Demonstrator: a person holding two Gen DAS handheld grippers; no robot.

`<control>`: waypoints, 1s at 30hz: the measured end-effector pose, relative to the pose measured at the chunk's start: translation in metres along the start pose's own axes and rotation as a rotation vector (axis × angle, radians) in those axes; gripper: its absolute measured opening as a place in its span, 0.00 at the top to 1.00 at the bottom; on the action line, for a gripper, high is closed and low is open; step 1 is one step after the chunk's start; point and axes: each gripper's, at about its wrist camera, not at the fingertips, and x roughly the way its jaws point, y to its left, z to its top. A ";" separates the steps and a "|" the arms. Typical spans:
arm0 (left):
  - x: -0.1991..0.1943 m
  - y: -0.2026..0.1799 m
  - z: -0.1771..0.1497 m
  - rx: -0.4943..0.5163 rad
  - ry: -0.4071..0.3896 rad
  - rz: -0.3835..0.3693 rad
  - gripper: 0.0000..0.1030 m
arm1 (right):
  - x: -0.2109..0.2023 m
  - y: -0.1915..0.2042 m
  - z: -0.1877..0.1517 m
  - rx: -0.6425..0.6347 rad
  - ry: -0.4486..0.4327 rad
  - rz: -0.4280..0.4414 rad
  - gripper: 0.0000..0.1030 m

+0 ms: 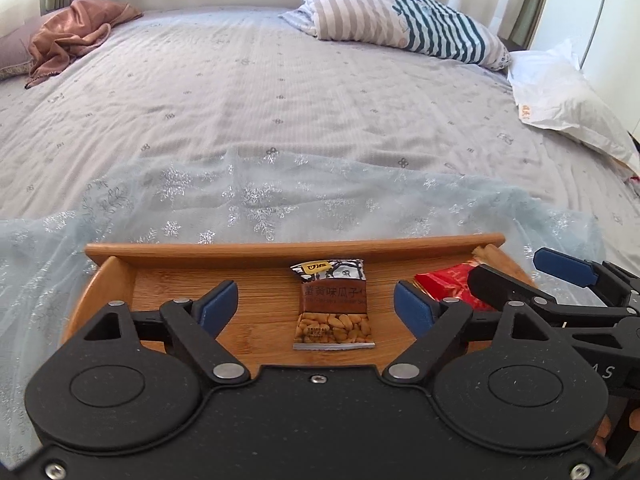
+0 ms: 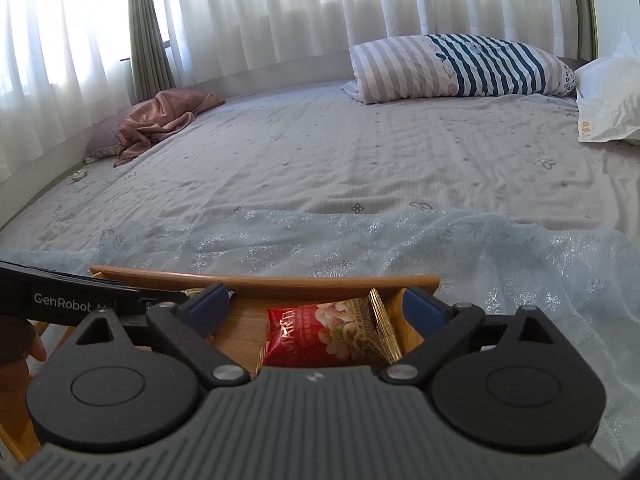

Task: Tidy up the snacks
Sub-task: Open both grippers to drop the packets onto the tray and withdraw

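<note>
A wooden tray lies on the bed on a sheer blue snowflake cloth. A brown and silver packet of melon seeds lies flat in the tray's middle. My left gripper is open, its blue pads on either side of that packet and above it. A red nut packet lies at the tray's right end, with a gold packet beside it. My right gripper is open over the red packet, touching nothing. In the left wrist view the red packet shows partly behind the right gripper's fingers.
The tray's far rim faces a grey patterned bedsheet. A striped pillow, a white plastic bag and a crumpled pink cloth lie at the far side. Curtains hang behind.
</note>
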 end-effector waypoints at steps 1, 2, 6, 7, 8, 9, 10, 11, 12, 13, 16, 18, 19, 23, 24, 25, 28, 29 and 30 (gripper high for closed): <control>-0.005 -0.001 0.000 0.003 -0.005 0.001 0.17 | -0.005 0.002 0.002 -0.002 -0.008 0.003 0.02; -0.012 -0.002 0.000 0.009 -0.013 0.003 0.17 | -0.010 0.004 0.003 -0.003 -0.016 0.005 0.02; -0.041 -0.006 -0.003 0.042 -0.052 0.012 0.15 | -0.033 0.012 0.006 -0.016 -0.050 0.017 0.01; -0.048 -0.007 -0.004 0.048 -0.063 0.014 0.14 | -0.038 0.014 0.006 -0.021 -0.058 0.019 0.01; -0.056 -0.007 -0.005 0.052 -0.073 0.016 0.14 | -0.044 0.016 0.006 -0.026 -0.066 0.020 0.01; -0.063 -0.007 -0.006 0.053 -0.079 0.015 0.13 | -0.050 0.019 0.006 -0.030 -0.073 0.022 0.01; -0.070 -0.007 -0.009 0.050 -0.085 0.012 0.13 | -0.057 0.021 0.006 -0.035 -0.081 0.027 0.01; -0.078 -0.006 -0.011 0.046 -0.091 0.010 0.13 | -0.062 0.023 0.006 -0.038 -0.087 0.029 0.01; -0.086 -0.005 -0.015 0.044 -0.096 0.009 0.13 | -0.068 0.025 0.005 -0.043 -0.094 0.031 0.01; -0.093 -0.005 -0.019 0.044 -0.102 0.010 0.13 | -0.075 0.028 0.004 -0.051 -0.100 0.030 0.01; -0.114 -0.004 -0.037 0.052 -0.123 0.011 0.12 | -0.092 0.037 -0.001 -0.079 -0.111 0.025 0.00; -0.126 -0.002 -0.048 0.047 -0.125 0.005 0.12 | -0.103 0.043 -0.005 -0.095 -0.118 0.023 0.00; -0.132 0.000 -0.053 0.044 -0.125 0.001 0.12 | -0.108 0.046 -0.007 -0.102 -0.121 0.026 0.00; -0.158 0.004 -0.076 0.061 -0.146 0.000 0.11 | -0.129 0.057 -0.016 -0.124 -0.135 0.047 0.00; -0.165 0.005 -0.082 0.069 -0.156 0.006 0.10 | -0.134 0.060 -0.018 -0.135 -0.140 0.051 0.00; -0.171 0.006 -0.087 0.073 -0.163 0.008 0.10 | -0.138 0.063 -0.020 -0.144 -0.145 0.053 0.00; -0.187 0.008 -0.101 0.075 -0.179 0.002 0.10 | -0.151 0.071 -0.026 -0.164 -0.160 0.067 0.00; -0.191 0.009 -0.105 0.073 -0.183 -0.001 0.10 | -0.155 0.073 -0.028 -0.167 -0.165 0.071 0.00; -0.195 0.010 -0.109 0.068 -0.186 -0.004 0.09 | -0.159 0.074 -0.030 -0.168 -0.170 0.076 0.00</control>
